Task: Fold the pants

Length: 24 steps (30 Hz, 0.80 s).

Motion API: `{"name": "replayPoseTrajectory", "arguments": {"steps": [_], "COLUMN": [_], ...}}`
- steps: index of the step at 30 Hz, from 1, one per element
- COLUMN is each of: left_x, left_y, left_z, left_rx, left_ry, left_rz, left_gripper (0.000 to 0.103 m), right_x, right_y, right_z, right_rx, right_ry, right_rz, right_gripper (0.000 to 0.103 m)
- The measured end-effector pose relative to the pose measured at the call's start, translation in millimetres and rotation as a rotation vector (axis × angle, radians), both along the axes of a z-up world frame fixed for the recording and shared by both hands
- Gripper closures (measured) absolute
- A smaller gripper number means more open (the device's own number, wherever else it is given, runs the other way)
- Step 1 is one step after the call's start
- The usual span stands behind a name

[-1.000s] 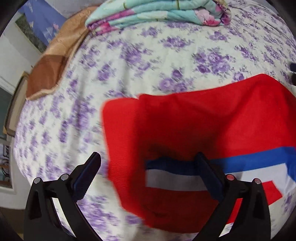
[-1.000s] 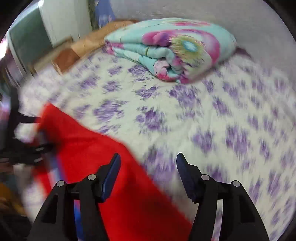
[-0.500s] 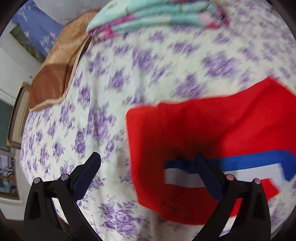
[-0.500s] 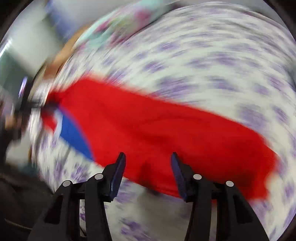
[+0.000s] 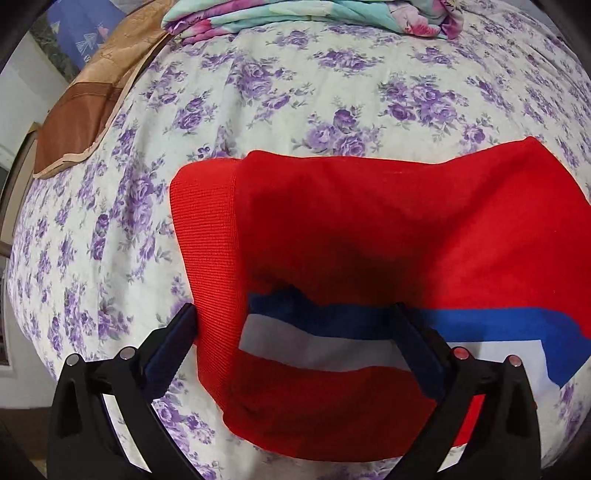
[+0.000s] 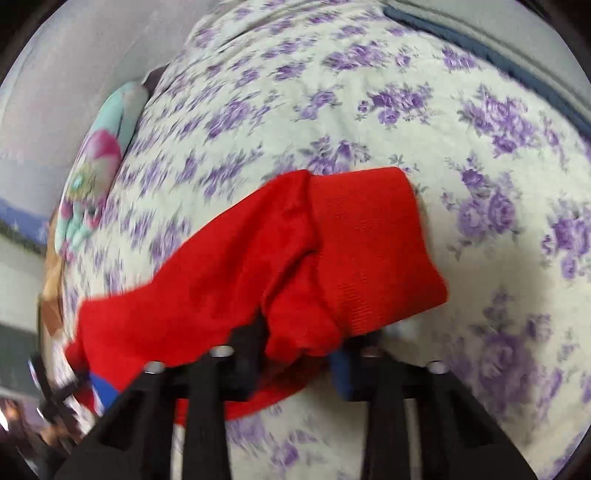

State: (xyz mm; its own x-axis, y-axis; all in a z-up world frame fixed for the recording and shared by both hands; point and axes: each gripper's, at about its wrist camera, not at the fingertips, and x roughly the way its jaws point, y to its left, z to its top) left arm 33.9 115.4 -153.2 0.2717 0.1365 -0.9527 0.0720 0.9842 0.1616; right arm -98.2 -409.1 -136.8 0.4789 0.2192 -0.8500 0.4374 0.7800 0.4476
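Note:
Red pants (image 5: 388, 229) with a blue and white stripe lie on the floral bedsheet (image 5: 258, 110). In the left wrist view the ribbed waistband end is at the left. My left gripper (image 5: 291, 347) is open, its fingers standing either side of the waistband end, just above the cloth. In the right wrist view the pants (image 6: 258, 266) show their ribbed cuff at the right. My right gripper (image 6: 295, 354) is closed down on the bunched red cloth beside the cuff.
A folded teal and pink quilt (image 5: 314, 14) lies at the far end of the bed. A brown pillow (image 5: 92, 96) lies at the far left. The bed's right edge and a grey wall (image 6: 498, 33) show in the right wrist view.
My right gripper swung across to the cuff end of the pants and closed on the cloth. My left gripper shifted slightly over the waistband end and stayed open.

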Motion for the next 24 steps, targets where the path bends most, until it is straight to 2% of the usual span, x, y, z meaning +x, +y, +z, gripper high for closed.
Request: {"name": "replayPoseTrajectory", "arguments": {"steps": [2, 4, 6, 7, 8, 9, 10, 11, 12, 14, 15, 16, 19, 21, 22, 23, 24], "left_x": [1.7, 2.7, -0.2, -1.3, -2.2, -2.4, -2.5, -2.1, -1.4, -1.6, -2.3, -3.8, -8.6, -11.6, -11.9, -11.7, -10.9], "left_y": [6.8, 14.6, 21.1, 22.5, 23.7, 24.5, 24.9, 26.3, 28.5, 32.9, 36.1, 41.6, 57.6, 70.1, 77.2, 82.3, 87.0], "left_z": [1.4, 9.7, 26.3, 32.4, 40.2, 45.5, 49.2, 49.8, 49.0, 44.8, 42.6, 42.2, 49.4, 53.8, 55.7, 56.5, 56.3], "left_rx": [-0.028, -0.054, -0.119, -0.135, -0.142, -0.14, -0.141, -0.142, -0.14, -0.128, -0.12, -0.115, -0.129, -0.122, -0.111, -0.105, -0.102], "left_ry": [0.005, 0.007, -0.031, -0.048, -0.071, -0.088, -0.103, -0.106, -0.103, -0.088, -0.082, -0.08, -0.106, -0.117, -0.124, -0.127, -0.125], "left_rz": [0.023, 0.056, 0.068, 0.067, 0.063, 0.06, 0.057, 0.057, 0.058, 0.066, 0.072, 0.082, 0.103, 0.121, 0.136, 0.151, 0.167], "left_gripper": [0.004, 0.005, 0.005, 0.005, 0.005, 0.005, 0.005, 0.005, 0.005, 0.005, 0.005, 0.005, 0.005, 0.005, 0.005, 0.005, 0.005], "right_x": [3.1, 8.0, 21.7, 29.5, 42.9, 49.9, 56.3, 66.3, 72.5, 79.5, 82.9, 83.1, 79.5, 84.9, 89.5, 100.6, 108.5], "right_y": [5.8, 34.0, 80.7, 104.9, 147.8, 171.3, 197.6, 235.0, 266.2, 308.9, 322.2, 325.6, 295.8, 259.9, 249.4, 237.6, 229.7], "right_z": [16.3, 51.1, 86.2, 95.0, 99.1, 97.4, 92.7, 78.6, 61.7, 29.6, 16.0, 15.4, 51.5, 77.6, 81.5, 81.0, 75.8], "right_rx": [-0.014, -0.136, -0.198, -0.222, -0.282, -0.299, -0.298, -0.28, -0.278, -0.313, -0.339, -0.365, -0.195, -0.156, -0.162, -0.186, -0.2], "right_ry": [-0.003, -0.026, -0.061, -0.064, -0.058, -0.062, -0.07, -0.057, -0.029, 0.033, 0.093, 0.103, -0.006, -0.068, -0.076, -0.066, -0.048], "right_rz": [-0.001, 0.105, 0.277, 0.36, 0.491, 0.553, 0.616, 0.705, 0.794, 0.9, 0.929, 0.929, 0.916, 0.834, 0.808, 0.764, 0.729], "right_gripper": [0.088, 0.088, 0.088, 0.087, 0.083, 0.079, 0.065, 0.041, 0.035, 0.03, 0.029, 0.029, 0.032, 0.039, 0.058, 0.085, 0.095]}}
